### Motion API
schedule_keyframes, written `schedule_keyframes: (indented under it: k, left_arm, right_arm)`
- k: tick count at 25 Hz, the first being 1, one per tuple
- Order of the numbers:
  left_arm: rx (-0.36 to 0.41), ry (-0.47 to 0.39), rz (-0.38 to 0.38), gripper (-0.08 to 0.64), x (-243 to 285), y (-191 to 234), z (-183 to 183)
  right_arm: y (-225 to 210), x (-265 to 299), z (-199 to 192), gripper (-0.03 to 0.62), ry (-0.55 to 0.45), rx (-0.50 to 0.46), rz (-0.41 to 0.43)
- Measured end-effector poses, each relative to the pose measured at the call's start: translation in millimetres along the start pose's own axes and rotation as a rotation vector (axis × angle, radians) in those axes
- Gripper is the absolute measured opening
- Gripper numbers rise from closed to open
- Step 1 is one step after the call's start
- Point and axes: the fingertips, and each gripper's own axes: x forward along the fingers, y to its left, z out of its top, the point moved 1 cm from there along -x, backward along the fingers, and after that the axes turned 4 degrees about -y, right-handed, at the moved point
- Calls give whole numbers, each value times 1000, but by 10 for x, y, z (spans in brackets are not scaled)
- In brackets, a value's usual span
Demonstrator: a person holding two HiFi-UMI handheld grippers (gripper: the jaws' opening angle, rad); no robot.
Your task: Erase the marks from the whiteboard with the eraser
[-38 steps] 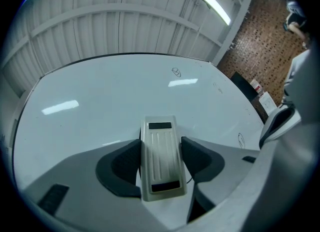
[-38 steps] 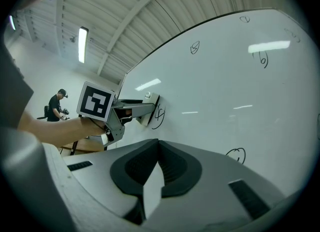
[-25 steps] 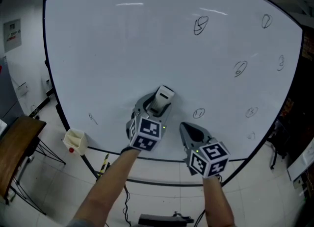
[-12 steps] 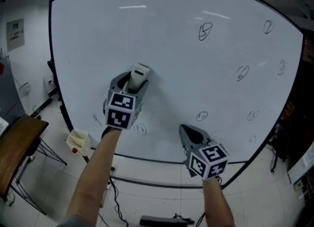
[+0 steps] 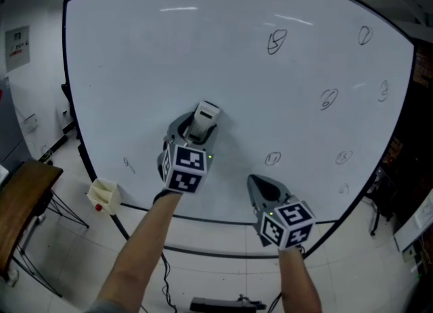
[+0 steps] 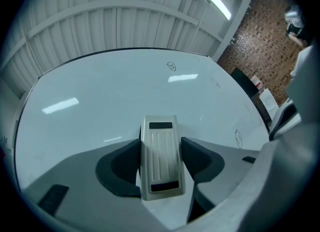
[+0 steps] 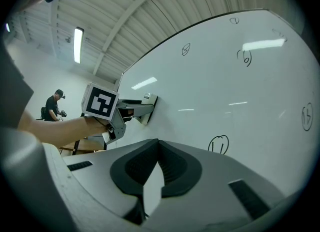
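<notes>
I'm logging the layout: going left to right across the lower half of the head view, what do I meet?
wooden table → cream tray → small scribble → left hand-held gripper, shut on the eraser → right hand-held gripper → faint circled mark

Site read as a lab or workshop hall rather than a home. A large whiteboard [image 5: 203, 55] stood on a wheeled frame over a pale tiled floor [image 5: 61, 251], with loose cables [image 5: 169, 271] beneath it, a wooden table [image 5: 24, 190] at the left and a posted notice [image 5: 17, 44] on the wall. Overhead ran a ribbed metal ceiling [image 6: 100, 5] with a tube light [image 6: 216, 1], a brick wall [image 6: 260, 30] lay to one side, and a second person [image 7: 53, 106] (small, far off) stood in the background.
</notes>
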Motion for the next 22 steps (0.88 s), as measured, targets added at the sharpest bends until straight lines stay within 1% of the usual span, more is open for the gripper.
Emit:
schedule_keyframes:
  k: [3, 6, 9, 12, 14, 17, 22]
  left_arm:
    - [-25, 6, -51, 253, 38, -317, -79]
    - [-50, 40, -86, 253, 49, -568, -202]
    - [-51, 67, -139, 253, 71, -784, -293]
    - [-56, 79, -181, 253, 76, -788, -297]
    - [-74, 99, -191, 255, 28, -745, -270]
    - [-121, 108, -194, 256, -77, -676, -231]
    - [-207, 125, -224, 259, -302, -581, -225]
  right_arm:
    - [-33, -44, 38, -8, -11, -3, -5]
    - [-61, -79, 50, -8, -17, -3, -8]
    - [-94, -97, 35, -8, -20, 4, -13]
    - [-72, -83, 50, -8, -25, 4, -6]
    - [-51, -76, 87, -8, -32, 3, -1]
    - [-4, -62, 152, -8, -47, 1, 8]
    - [74, -23, 197, -8, -66, 4, 27]
